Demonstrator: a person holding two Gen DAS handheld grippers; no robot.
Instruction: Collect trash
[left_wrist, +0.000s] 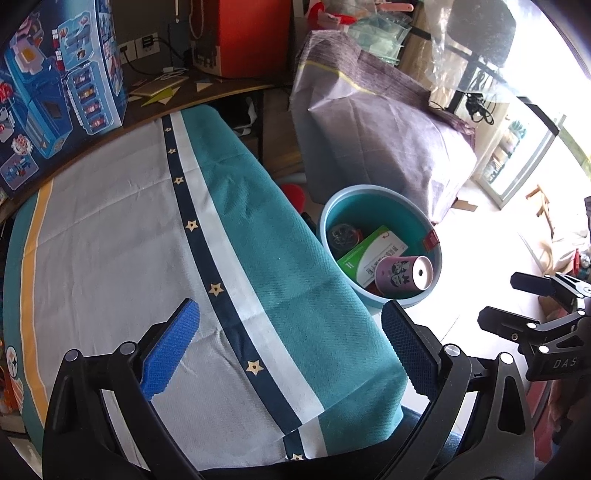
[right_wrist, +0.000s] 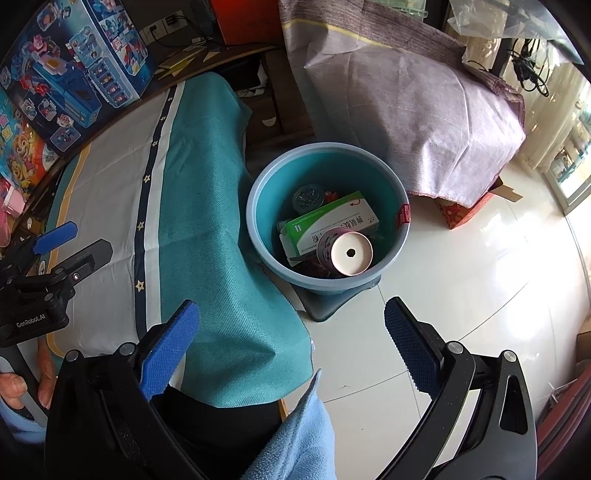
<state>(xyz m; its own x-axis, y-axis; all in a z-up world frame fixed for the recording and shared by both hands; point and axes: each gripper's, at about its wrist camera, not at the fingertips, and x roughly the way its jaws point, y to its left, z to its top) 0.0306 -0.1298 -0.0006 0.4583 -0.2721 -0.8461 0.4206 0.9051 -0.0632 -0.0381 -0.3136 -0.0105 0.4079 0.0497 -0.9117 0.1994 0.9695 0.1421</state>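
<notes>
Left gripper (left_wrist: 291, 345) low in the left wrist view, jaws spread wide and holding nothing, poised over the tablecloth (left_wrist: 122, 258) with its dark star-dotted stripe and teal border. Right gripper (right_wrist: 291, 347) low in the right wrist view, likewise released and empty, over the cloth's hanging edge and the pale floor tiles (right_wrist: 480, 280). Blue bucket (right_wrist: 258, 221) at centre of that view, standing on the floor just beside the table; in the left wrist view, right of centre. Inside the bucket: green and white box (right_wrist: 332, 221) lying tilted, purple paper cup (right_wrist: 345, 251) on its side against the box, small round dark lid (right_wrist: 308, 195) toward the far wall. Toy box (left_wrist: 55, 92) at upper left. Grey-purple covered bundle (right_wrist: 417, 110) at upper right, behind the bucket.
</notes>
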